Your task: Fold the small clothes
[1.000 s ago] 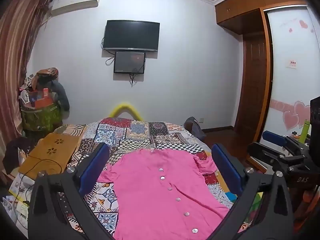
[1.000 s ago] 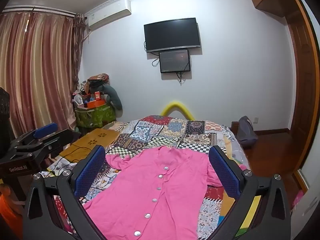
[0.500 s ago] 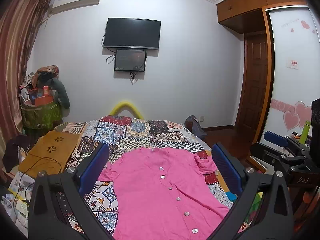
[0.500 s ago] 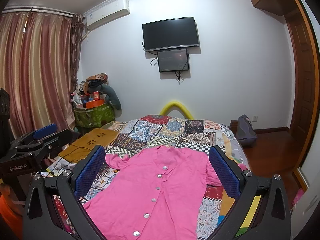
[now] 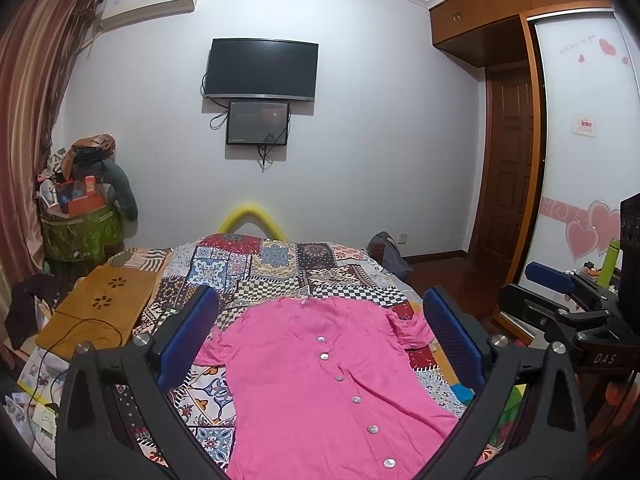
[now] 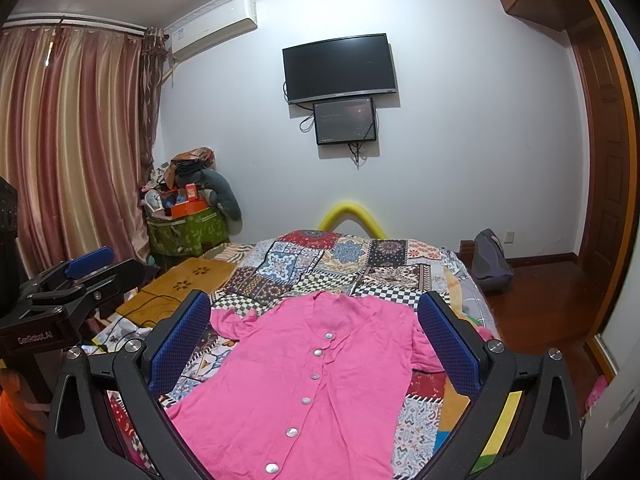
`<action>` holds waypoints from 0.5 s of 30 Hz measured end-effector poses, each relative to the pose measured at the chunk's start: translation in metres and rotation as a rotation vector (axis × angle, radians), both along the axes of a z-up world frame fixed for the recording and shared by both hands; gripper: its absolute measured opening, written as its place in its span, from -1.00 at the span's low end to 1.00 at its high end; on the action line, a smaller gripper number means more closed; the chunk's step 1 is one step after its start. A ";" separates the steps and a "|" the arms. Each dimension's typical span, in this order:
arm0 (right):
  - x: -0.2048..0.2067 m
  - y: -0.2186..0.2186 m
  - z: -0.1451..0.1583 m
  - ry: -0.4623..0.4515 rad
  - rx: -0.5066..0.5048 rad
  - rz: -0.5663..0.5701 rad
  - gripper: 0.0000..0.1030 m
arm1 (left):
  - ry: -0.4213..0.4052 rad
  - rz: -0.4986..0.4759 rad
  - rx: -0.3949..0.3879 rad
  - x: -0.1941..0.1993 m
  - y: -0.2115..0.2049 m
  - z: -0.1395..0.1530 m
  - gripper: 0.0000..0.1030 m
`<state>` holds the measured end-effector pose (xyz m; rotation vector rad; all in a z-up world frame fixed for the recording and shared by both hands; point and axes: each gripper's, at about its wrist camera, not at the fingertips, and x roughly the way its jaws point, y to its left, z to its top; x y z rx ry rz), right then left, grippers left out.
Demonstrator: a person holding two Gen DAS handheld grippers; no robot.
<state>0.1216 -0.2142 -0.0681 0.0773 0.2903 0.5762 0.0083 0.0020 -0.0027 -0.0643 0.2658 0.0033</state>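
Observation:
A small pink button-front shirt (image 5: 328, 384) lies spread flat, front up, on the patchwork bedspread (image 5: 272, 268); it also shows in the right wrist view (image 6: 316, 380). My left gripper (image 5: 320, 336) is open and empty, held above the shirt, its blue pads wide apart. My right gripper (image 6: 316, 336) is open and empty too, above the shirt. The right gripper shows at the right edge of the left wrist view (image 5: 560, 304); the left gripper shows at the left edge of the right wrist view (image 6: 72, 280). The shirt's hem is hidden below both views.
A yellow wooden lap tray (image 5: 100, 312) with a cable lies left of the shirt. A green hamper piled with things (image 5: 80, 232) stands by the curtain. A grey bag (image 6: 492, 260) sits on the floor right of the bed. A TV (image 5: 260, 70) hangs on the far wall.
Both views have tilted slightly, so the shirt sits a little lower and farther in frame. The shirt has not moved and both grippers stay open.

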 end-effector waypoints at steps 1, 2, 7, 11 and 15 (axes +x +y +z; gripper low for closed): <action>0.000 0.001 0.000 0.001 -0.001 -0.001 1.00 | -0.001 0.000 0.002 0.000 0.000 0.000 1.00; 0.000 0.001 0.000 0.002 -0.001 -0.001 1.00 | -0.001 -0.001 0.003 0.001 -0.001 0.000 1.00; 0.000 0.000 0.000 0.002 0.000 -0.001 1.00 | -0.002 -0.003 0.006 0.001 -0.001 0.000 1.00; 0.001 -0.001 0.000 0.002 0.001 0.000 1.00 | -0.004 -0.002 0.009 0.000 -0.003 -0.001 1.00; 0.001 -0.001 0.001 0.001 0.002 -0.003 1.00 | -0.003 -0.005 0.002 0.001 -0.004 0.000 1.00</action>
